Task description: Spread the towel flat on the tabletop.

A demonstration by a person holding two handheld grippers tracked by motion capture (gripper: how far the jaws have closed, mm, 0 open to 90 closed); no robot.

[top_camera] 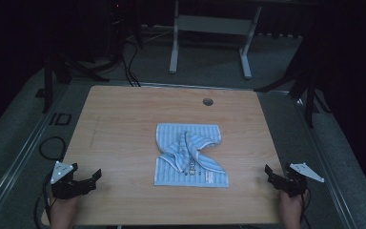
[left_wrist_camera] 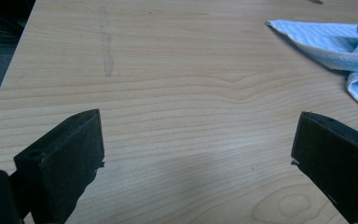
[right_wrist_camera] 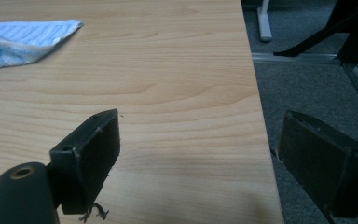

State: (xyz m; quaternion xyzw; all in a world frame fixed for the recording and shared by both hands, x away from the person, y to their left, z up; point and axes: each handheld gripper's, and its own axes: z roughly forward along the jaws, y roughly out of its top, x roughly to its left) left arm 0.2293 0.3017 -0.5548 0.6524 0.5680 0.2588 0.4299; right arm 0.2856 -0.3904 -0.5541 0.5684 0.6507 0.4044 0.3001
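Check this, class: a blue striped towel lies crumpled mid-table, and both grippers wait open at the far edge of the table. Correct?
One slip: the left gripper and right gripper wait at the near edge, by the person's hands, as the high view shows. The towel does lie crumpled mid-table, and both grippers are open.

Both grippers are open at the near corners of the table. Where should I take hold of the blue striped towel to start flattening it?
Probably the bunched fold on top of the towel. It stands up in a ridge the jaws can pinch. Come from above with the right gripper, then draw it outward. The flat corners offer less to grab.
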